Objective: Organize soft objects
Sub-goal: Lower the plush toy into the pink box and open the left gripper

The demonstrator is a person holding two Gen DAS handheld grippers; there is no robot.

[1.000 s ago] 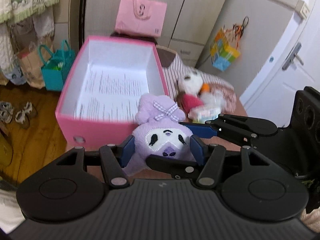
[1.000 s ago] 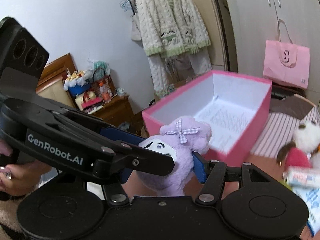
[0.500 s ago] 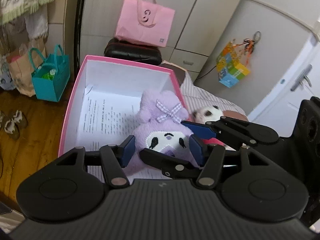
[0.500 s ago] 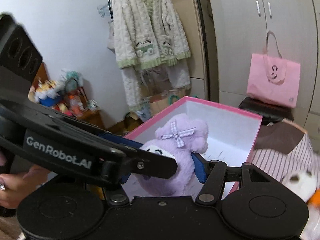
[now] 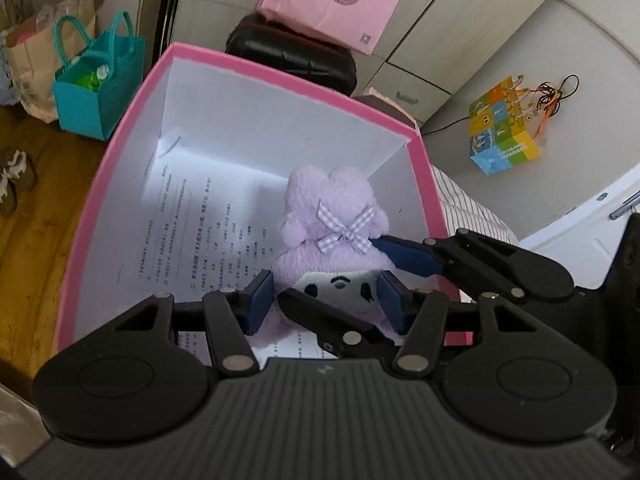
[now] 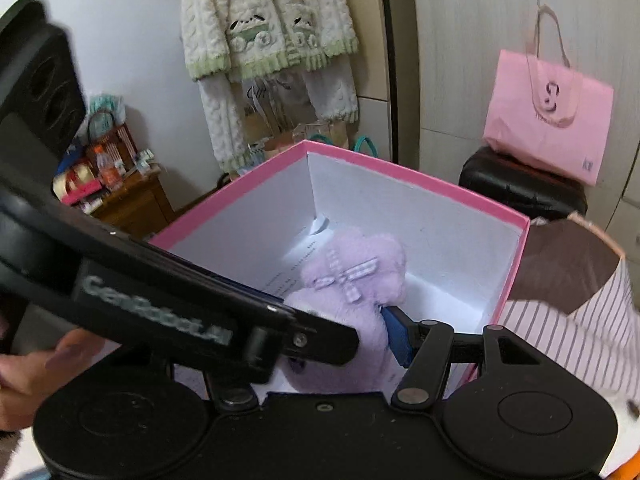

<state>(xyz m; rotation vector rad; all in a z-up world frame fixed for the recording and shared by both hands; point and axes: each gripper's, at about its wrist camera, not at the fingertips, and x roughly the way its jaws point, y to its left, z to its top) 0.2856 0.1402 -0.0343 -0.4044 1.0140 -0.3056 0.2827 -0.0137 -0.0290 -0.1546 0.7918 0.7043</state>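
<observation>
A purple plush toy (image 5: pixel 332 232) with a checked bow hangs inside the open pink box (image 5: pixel 120 152), above the printed paper lining its bottom. My left gripper (image 5: pixel 326 300) is shut on the sides of the toy's white face. My right gripper (image 5: pixel 360 280) comes in from the right, one blue pad behind the bow and its black finger across the chin. In the right wrist view the plush toy (image 6: pixel 352 280) sits in my right gripper (image 6: pixel 340 336), shut on it; the left gripper's body hides the left pad. The pink box (image 6: pixel 400 168) lies below. I cannot tell whether the toy touches the paper.
Behind the box stand a black case (image 5: pixel 292 56) and a pink tote bag (image 5: pixel 332 0). A teal bag (image 5: pixel 96 92) sits on the wooden floor at left. A striped cloth (image 6: pixel 560 328) lies right of the box. A hand (image 6: pixel 24 372) holds the left gripper.
Both grippers carried the purple plush from in front of the box's near wall to over and down into the box. The panda toy on the striped cloth has left the view.
</observation>
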